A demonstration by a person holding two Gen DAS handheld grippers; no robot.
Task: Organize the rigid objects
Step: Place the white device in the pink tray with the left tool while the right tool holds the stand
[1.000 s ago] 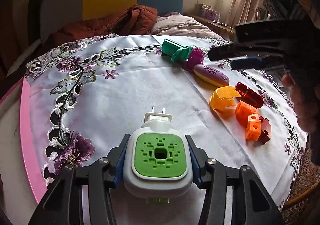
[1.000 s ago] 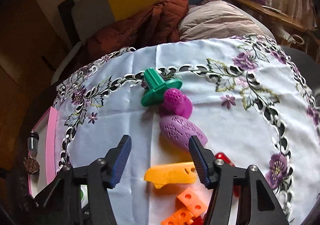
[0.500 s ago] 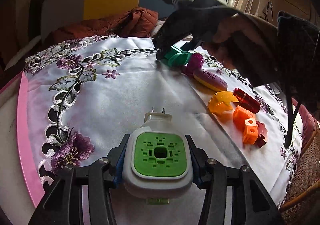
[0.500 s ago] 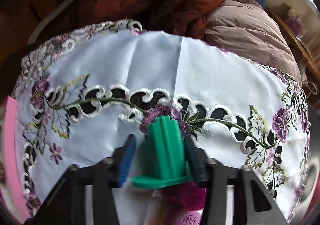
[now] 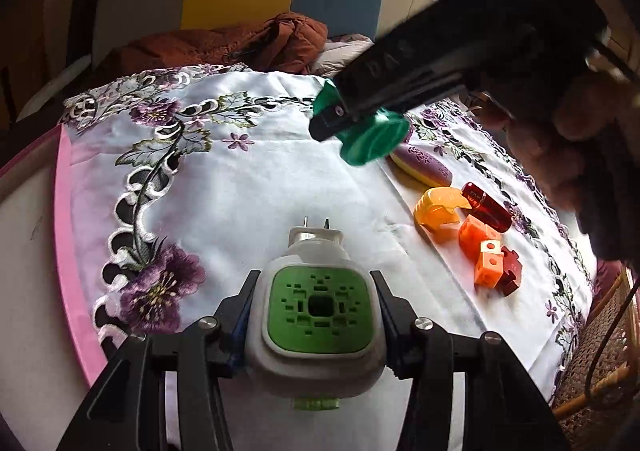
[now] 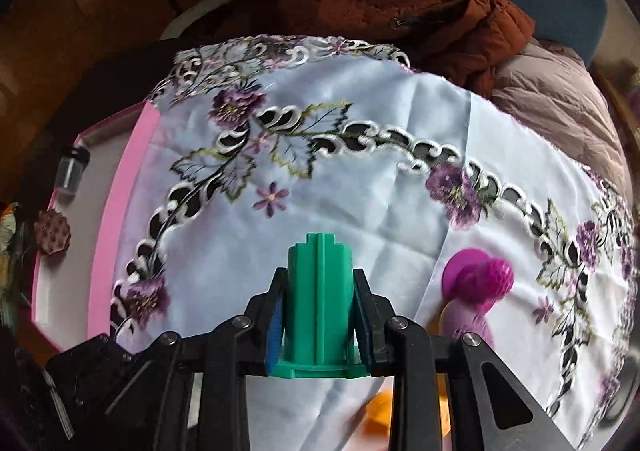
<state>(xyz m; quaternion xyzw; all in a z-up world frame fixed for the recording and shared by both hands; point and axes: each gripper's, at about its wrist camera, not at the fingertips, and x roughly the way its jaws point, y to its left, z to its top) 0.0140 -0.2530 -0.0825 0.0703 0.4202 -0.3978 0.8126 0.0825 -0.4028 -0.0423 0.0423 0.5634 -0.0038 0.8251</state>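
Note:
My left gripper [image 5: 316, 291] is shut on a white plug-in device with a green face [image 5: 318, 311], prongs pointing forward, low over the white embroidered tablecloth [image 5: 248, 191]. My right gripper [image 6: 318, 291] is shut on a green plastic piece with a flange [image 6: 318, 299] and holds it lifted above the cloth; it also shows in the left wrist view [image 5: 372, 137]. A magenta piece [image 6: 478, 277] and a purple oval piece [image 5: 422, 169] lie on the cloth to the right.
On the right of the cloth lie a yellow-orange piece [image 5: 438, 209], a dark red capsule [image 5: 486, 207], orange cubes [image 5: 482, 247] and a dark red block [image 5: 510, 271]. A pink-rimmed tray [image 6: 100, 211] lies at the left. A brown jacket [image 6: 400, 11] lies behind.
My right gripper closed on the green piece and lifted it off the cloth, away from the magenta piece. My left gripper still holds the plug-in device in about the same place.

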